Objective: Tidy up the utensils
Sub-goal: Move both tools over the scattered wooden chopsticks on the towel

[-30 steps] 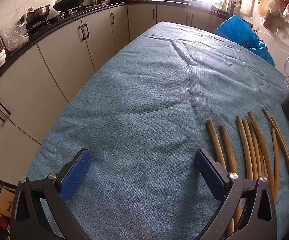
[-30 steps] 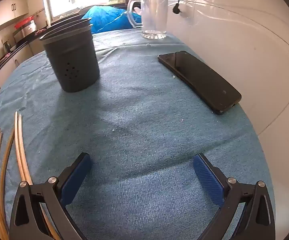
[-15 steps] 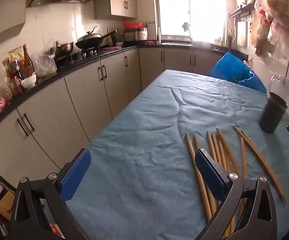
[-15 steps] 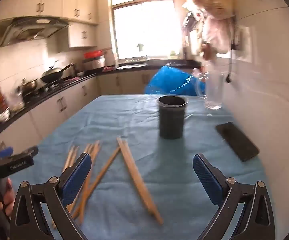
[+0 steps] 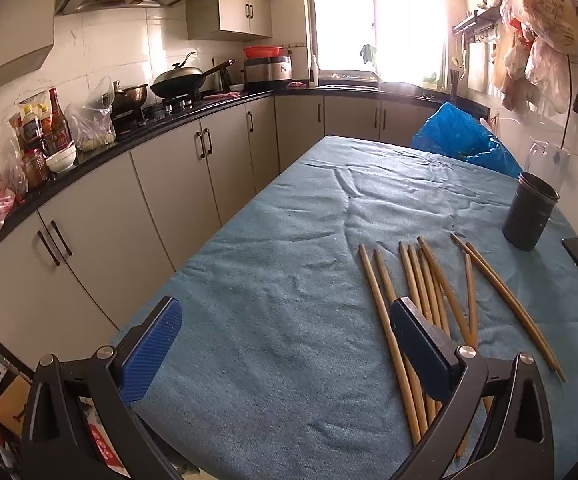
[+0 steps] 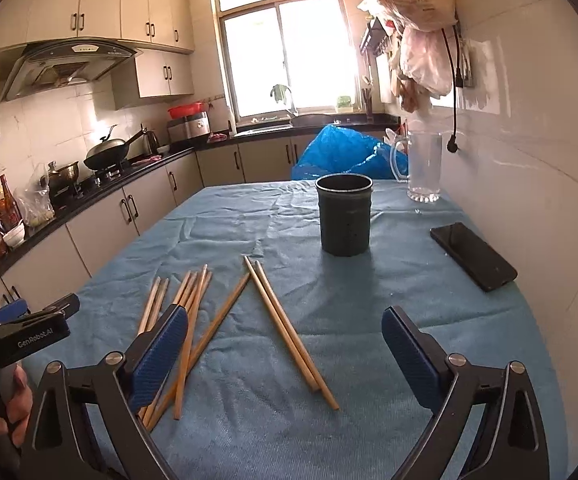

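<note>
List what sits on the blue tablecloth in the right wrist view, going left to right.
Loose bundle of wooden chopsticks → pair of wooden chopsticks lying side by side → dark cylindrical utensil holder → clear glass mug → black smartphone.

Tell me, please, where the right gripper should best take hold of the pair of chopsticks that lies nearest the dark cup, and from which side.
Probably from above, at mid-length. The pair of chopsticks lies flat on the blue cloth, apart from the fanned bundle, so its middle is free. The right gripper, now open, should turn so its fingers close across both sticks together.
</note>
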